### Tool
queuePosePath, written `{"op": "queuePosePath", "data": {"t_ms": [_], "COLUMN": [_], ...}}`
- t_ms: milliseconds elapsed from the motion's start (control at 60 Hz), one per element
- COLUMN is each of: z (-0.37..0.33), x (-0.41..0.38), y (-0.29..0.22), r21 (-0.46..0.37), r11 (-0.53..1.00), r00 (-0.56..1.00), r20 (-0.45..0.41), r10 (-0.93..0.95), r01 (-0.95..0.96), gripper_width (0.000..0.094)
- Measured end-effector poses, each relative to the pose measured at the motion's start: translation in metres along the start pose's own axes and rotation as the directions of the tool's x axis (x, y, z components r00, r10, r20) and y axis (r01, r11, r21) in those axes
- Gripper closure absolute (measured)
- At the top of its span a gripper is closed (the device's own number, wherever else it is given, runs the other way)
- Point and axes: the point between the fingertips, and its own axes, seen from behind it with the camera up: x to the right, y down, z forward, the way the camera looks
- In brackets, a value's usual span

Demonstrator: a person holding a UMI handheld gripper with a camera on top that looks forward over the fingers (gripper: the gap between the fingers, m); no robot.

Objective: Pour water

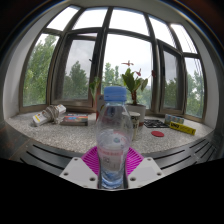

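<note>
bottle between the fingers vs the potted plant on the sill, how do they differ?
The clear plastic water bottle with a blue cap stands between the gripper fingers, close up; the green potted plant sits far beyond them by the window.
The bottle is see-through and plain-sided; the plant is opaque, with leaves spreading out.
The bottle looks far larger, only because it is nearer.
Both stand upright.

A bottle (113,135) stands upright between the gripper's (112,170) fingers, blocking the way ahead. Open sill (60,140) lies to either side. Beyond, boxes (50,116), a potted plant (135,97) and a yellow item (182,127) line the window.
</note>
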Motion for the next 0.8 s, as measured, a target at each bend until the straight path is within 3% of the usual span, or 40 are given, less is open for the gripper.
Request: {"op": "queuePosePath", "data": {"t_ms": [150, 233, 383, 500, 567, 650, 800], "z": [-0.006, -0.011, -0.016, -0.011, 0.000, 0.019, 0.066], "x": [-0.008, -0.024, -0.070, -0.104, -0.111, -0.112, -0.080], "y": [-0.018, -0.042, -0.125, -0.207, -0.247, -0.287, -0.323], "r21": [0.020, 0.032, 0.097, 0.089, 0.019, -0.151, -0.436], "r11": [1.000, 0.998, 0.959, 0.846, 0.733, 0.519, 0.021], "r00": [1.000, 0.996, 0.938, 0.786, 0.623, 0.324, -0.255], "r20": [0.018, 0.074, 0.253, 0.433, 0.541, 0.628, 0.563], "r10": [0.009, 0.059, 0.236, 0.442, 0.565, 0.708, 0.786], "r01": [-0.010, -0.062, -0.268, -0.525, -0.680, -0.841, -0.900], "gripper_width": [0.0650, 0.0650, 0.0651, 0.0652, 0.0652, 0.0652, 0.0651]}}
